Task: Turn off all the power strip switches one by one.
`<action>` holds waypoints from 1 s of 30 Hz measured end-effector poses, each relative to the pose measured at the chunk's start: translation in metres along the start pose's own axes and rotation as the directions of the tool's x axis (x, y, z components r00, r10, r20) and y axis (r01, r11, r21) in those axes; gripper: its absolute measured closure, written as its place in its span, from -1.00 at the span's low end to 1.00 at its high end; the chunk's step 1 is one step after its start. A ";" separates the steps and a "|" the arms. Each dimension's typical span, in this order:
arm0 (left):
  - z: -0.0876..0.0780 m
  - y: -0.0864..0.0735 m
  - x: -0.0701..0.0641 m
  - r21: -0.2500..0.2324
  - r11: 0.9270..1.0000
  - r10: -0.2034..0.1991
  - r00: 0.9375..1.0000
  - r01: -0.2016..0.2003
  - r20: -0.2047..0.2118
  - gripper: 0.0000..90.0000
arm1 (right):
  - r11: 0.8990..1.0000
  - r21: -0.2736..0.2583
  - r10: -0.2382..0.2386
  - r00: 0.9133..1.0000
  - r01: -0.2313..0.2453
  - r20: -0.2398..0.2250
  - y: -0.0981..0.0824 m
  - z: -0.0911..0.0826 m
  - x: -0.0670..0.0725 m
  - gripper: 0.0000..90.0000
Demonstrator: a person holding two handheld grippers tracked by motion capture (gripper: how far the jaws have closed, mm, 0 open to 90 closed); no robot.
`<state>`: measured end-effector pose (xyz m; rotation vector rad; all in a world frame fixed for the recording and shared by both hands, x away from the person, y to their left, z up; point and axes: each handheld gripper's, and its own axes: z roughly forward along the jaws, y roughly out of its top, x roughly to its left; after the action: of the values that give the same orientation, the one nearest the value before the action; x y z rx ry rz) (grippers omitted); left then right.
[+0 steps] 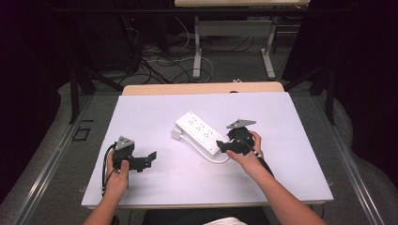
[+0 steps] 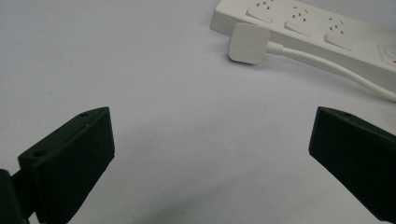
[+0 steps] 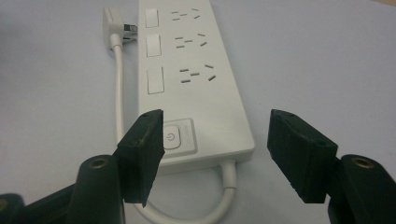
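A white power strip (image 1: 199,131) lies at an angle in the middle of the white table mat, its cable (image 1: 217,158) looping back to a white plug (image 1: 177,134) beside its far end. My right gripper (image 1: 224,147) is open at the strip's near end, and in the right gripper view the power strip (image 3: 189,79) with its power button (image 3: 176,136) lies between and beyond the jaws. My left gripper (image 1: 149,159) is open over bare mat at the left. Ahead of it in the left gripper view lie the plug (image 2: 248,43) and the power strip (image 2: 322,35).
The white mat (image 1: 141,112) covers a wooden table whose far edge (image 1: 202,87) shows behind it. Beyond the table stand the metal legs of another desk (image 1: 197,47) and loose cables on the floor (image 1: 159,61).
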<state>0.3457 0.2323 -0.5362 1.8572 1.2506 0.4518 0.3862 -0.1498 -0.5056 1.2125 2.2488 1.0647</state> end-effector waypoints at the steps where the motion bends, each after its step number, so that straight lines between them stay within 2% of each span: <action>1: 0.000 0.000 0.000 -0.007 1.000 -0.003 1.000 0.003 -0.001 -0.99 | 1.000 0.002 0.001 1.000 -0.001 0.000 0.001 0.001 0.001 -0.20; 3: 0.000 0.000 0.000 -0.008 1.000 -0.005 1.000 0.005 0.000 -0.99 | 1.000 0.010 -0.011 1.000 0.011 -0.006 0.006 0.003 0.004 -0.15; 5: 0.000 0.000 0.000 -0.009 1.000 -0.005 1.000 0.005 0.000 -0.99 | 1.000 0.021 -0.004 1.000 0.004 -0.021 0.009 0.006 0.006 -0.11; 8: 0.000 0.000 0.001 -0.010 1.000 -0.007 1.000 0.007 -0.002 -0.99 | 0.999 0.043 -0.010 1.000 0.011 -0.023 0.015 0.009 0.010 -0.07; 10: 0.000 0.000 0.001 -0.012 1.000 -0.005 1.000 0.005 -0.002 -0.99 | 0.999 0.034 -0.025 1.000 0.025 -0.013 0.019 0.011 0.011 0.00; 14: 0.000 0.000 0.001 -0.010 1.000 -0.009 1.000 0.009 -0.002 -0.99 | 0.998 0.045 -0.037 0.998 0.039 -0.042 0.024 0.014 0.014 0.24; 15: 0.000 0.000 0.001 -0.010 1.000 -0.010 1.000 0.010 0.000 -0.99 | 0.996 0.058 -0.063 0.997 0.066 -0.049 0.027 0.016 0.015 0.40; 17: 0.000 0.000 0.001 -0.004 1.000 -0.010 1.000 0.010 0.003 -0.99 | 0.994 0.067 -0.080 0.995 0.084 -0.054 0.029 0.019 0.018 0.55; 18: 0.000 0.000 0.001 -0.004 1.000 -0.010 1.000 0.010 0.003 -0.99 | 0.994 0.067 -0.080 0.995 0.084 -0.054 0.029 0.019 0.018 0.55; 19: 0.000 0.000 0.001 -0.004 1.000 -0.011 1.000 0.011 0.004 -0.99 | 0.991 0.079 -0.106 0.993 0.110 -0.052 0.032 0.022 0.019 0.66; 21: 0.001 0.000 0.002 -0.012 1.000 -0.011 1.000 0.011 0.004 -0.99 | 0.987 0.104 -0.117 0.991 0.124 -0.064 0.034 0.023 0.022 0.78; 22: 0.001 0.000 0.002 -0.012 1.000 -0.011 1.000 0.011 0.003 -0.99 | 0.987 0.094 -0.125 0.990 0.131 -0.067 0.035 0.025 0.023 0.82; 25: 0.001 0.000 0.002 -0.010 1.000 -0.011 1.000 0.011 0.002 -0.99 | 0.982 0.113 -0.144 0.987 0.151 -0.070 0.037 0.030 0.025 0.99; 27: 0.000 0.000 0.002 -0.010 1.000 -0.011 1.000 0.011 0.002 -0.99 | 0.975 0.160 -0.143 0.987 0.154 -0.075 0.038 0.031 0.027 1.00; 29: 0.000 0.000 0.002 -0.010 1.000 -0.011 1.000 0.011 0.004 -0.99 | 0.973 0.166 -0.149 0.986 0.160 -0.074 0.036 0.035 0.028 1.00; 30: 0.000 0.000 0.002 -0.009 1.000 -0.013 1.000 0.013 0.004 -0.99 | 0.969 0.189 -0.148 0.986 0.160 -0.078 0.036 0.035 0.029 1.00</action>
<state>0.3467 0.2340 -0.5363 1.8403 1.2552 0.4462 0.4114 -0.0982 -0.5003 1.0685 2.4990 0.8519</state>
